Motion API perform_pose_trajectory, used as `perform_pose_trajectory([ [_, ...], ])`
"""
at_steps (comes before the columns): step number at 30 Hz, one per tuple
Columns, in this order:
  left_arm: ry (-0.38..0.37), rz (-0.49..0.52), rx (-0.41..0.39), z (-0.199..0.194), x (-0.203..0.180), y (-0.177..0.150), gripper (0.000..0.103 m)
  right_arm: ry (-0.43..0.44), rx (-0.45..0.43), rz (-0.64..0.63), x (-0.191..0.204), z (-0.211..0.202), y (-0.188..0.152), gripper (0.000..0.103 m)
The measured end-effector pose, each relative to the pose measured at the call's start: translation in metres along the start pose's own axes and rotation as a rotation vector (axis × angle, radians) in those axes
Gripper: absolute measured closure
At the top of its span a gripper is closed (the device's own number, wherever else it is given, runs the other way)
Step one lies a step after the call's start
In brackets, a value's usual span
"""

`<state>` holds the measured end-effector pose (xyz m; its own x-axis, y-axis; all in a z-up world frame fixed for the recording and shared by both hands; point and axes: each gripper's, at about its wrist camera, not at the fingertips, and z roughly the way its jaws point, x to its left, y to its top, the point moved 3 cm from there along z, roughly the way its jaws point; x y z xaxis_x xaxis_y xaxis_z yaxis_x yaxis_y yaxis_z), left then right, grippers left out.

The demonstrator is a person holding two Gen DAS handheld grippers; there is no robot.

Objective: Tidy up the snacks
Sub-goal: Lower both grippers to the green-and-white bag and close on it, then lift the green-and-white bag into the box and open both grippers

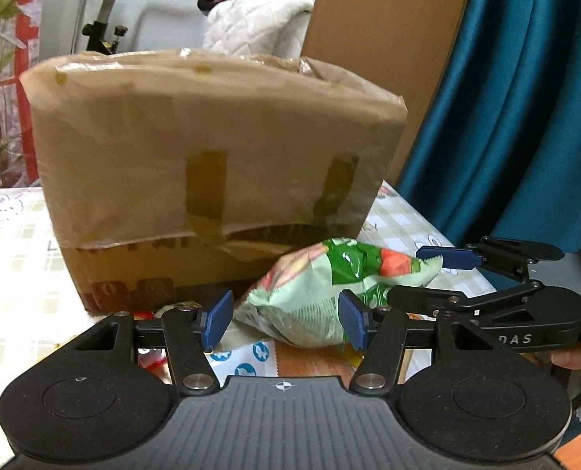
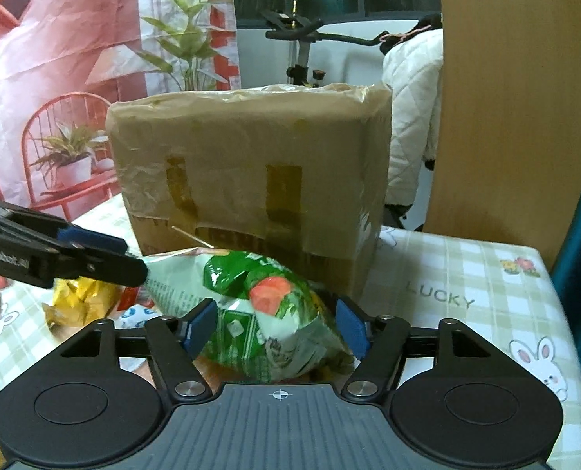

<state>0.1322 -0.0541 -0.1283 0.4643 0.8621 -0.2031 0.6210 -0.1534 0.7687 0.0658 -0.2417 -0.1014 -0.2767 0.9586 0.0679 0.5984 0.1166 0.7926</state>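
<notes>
A green and white snack bag with a red picture sits between both grippers, in front of a tall brown cardboard box wrapped in paper and tape. My left gripper is open, its blue pads on either side of the bag's left end. My right gripper is open around the bag's other end. In the left wrist view the right gripper comes in from the right at the bag's corner. In the right wrist view the left gripper comes in from the left. The box stands right behind the bag.
More snack packs lie under and beside the bag: a yellow pack and a white and blue pack. The table has a checked cloth with rabbits. A wooden board and a teal curtain stand at the right.
</notes>
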Motion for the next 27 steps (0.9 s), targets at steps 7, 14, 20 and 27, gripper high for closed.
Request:
perform_pose_trajectory([
  [7, -0.016, -0.027, 0.036, 0.022, 0.002, -0.005, 0.041, 0.006, 0.039, 0.005, 0.001, 0.019, -0.011, 0.039],
  [14, -0.027, -0.019, 0.048, 0.041, 0.000, -0.005, 0.044, 0.016, 0.018, 0.053, -0.001, 0.023, -0.015, 0.063],
  [20, -0.051, 0.051, 0.038, 0.035, -0.014, -0.003, 0.059, 0.012, 0.005, 0.053, 0.003, 0.012, -0.014, 0.071],
  [27, -0.079, 0.040, -0.030, -0.008, -0.020, 0.003, 0.060, 0.036, -0.047, 0.045, 0.014, -0.020, 0.001, 0.077],
])
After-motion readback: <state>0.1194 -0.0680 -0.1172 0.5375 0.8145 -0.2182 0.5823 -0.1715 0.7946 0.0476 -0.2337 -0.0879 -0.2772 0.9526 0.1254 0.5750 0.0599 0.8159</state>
